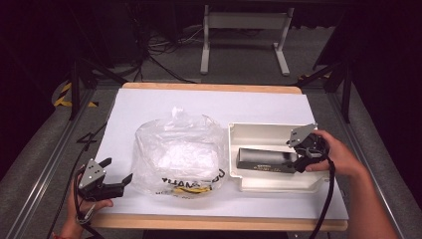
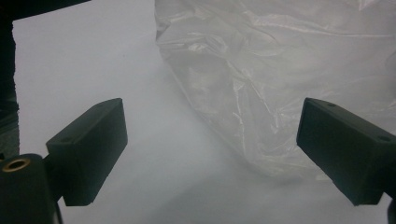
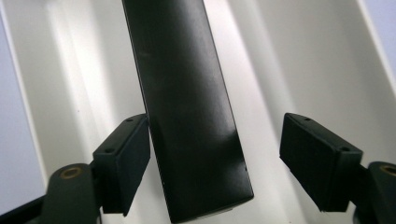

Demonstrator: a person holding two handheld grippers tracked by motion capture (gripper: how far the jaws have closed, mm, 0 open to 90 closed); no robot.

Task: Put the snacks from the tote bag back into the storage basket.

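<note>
The right hand-held gripper (image 3: 215, 154) stands half-wide around the black box (image 3: 187, 107) in the white tray (image 1: 259, 130), one pad apart from it, while the left hand-held gripper (image 2: 212, 149) gapes wide beside the plastic bag (image 2: 289, 70).

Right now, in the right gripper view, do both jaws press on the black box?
No, the right gripper stands open around the black box in the white tray, with a clear gap at one jaw.

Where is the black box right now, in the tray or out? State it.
In. The black box lies flat inside the white tray, between the right gripper's open jaws.
</note>
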